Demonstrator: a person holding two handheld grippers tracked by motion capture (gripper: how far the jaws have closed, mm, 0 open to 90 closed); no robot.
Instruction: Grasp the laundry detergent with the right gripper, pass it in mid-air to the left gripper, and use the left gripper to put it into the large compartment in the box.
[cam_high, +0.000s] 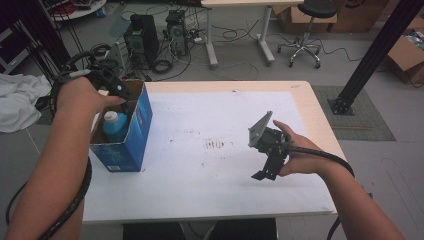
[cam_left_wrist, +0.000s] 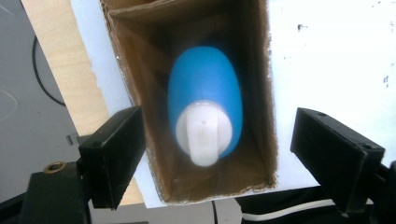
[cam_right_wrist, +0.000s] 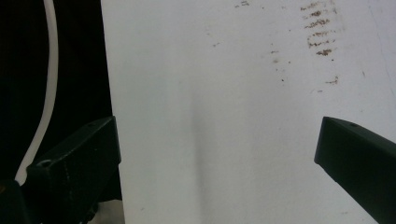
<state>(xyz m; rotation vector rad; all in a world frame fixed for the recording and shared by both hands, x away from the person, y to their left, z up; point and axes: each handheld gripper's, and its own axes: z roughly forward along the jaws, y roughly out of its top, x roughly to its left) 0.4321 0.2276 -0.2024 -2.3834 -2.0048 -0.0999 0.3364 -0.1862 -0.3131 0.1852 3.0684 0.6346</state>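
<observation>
Blue plastic bottle with white cap (cam_left_wrist: 204, 100), apparently upright, inside open blue cardboard box (cam_high: 131, 135), frame left; left gripper (cam_left_wrist: 219, 156) above, jaws apart; right gripper (cam_right_wrist: 217, 161) likewise apart.

Black stool (cam_high: 306, 20) on grey floor, two computer towers (cam_high: 141, 34), white cloth (cam_high: 17, 100)
</observation>
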